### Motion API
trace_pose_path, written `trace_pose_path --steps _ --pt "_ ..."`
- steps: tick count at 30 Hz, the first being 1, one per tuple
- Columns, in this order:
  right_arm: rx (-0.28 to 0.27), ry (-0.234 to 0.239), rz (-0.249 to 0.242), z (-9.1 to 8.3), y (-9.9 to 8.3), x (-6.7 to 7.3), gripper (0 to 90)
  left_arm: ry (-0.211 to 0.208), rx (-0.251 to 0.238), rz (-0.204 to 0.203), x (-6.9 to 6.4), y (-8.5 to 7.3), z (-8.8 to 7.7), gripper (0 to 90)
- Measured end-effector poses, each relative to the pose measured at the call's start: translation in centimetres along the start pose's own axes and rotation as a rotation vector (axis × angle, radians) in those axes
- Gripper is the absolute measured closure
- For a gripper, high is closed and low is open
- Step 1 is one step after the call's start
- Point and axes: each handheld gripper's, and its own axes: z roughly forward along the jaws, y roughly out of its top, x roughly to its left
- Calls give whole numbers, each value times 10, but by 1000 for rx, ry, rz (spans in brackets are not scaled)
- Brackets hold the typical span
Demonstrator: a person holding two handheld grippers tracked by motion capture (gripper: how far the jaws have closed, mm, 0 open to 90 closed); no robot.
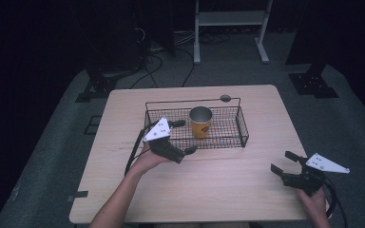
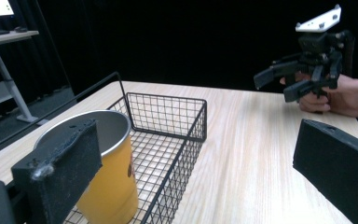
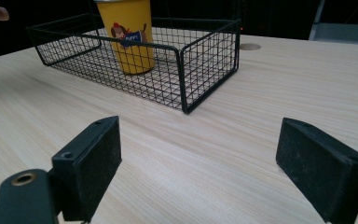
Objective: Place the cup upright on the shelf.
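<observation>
Yellow cup [image 1: 200, 122] stands upright inside the wire basket [image 1: 241, 124], near its middle. Left gripper [image 1: 180, 137] sits just beside the cup, jaws spread, one over the rim. Right gripper [image 1: 282, 162] idles spread, well apart. Recommend squaring both pads on the cup wall before closing.

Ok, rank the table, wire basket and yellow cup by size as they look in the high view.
1. table
2. wire basket
3. yellow cup, standing inside the basket.
</observation>
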Motion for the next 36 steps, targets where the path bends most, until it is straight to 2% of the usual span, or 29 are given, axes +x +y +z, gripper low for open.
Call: trace_pose_path --steps 7,10,22,34,36 --pt "2 -2 -2 0 0 0 131 -11 -14 9 -9 0 -4 3" --pt "4 -3 -3 0 0 0 131 -19 -26 1 -12 -2 -6 3" --pt "6 -4 -2 0 0 1 131 -26 -25 2 -23 -9 -12 3" --pt "9 -5 -5 1 0 1 131 -15 -24 -24 -30 -21 -18 3" --pt "9 -5 -5 1 0 1 131 -7 -20 -17 -33 -24 -20 3"
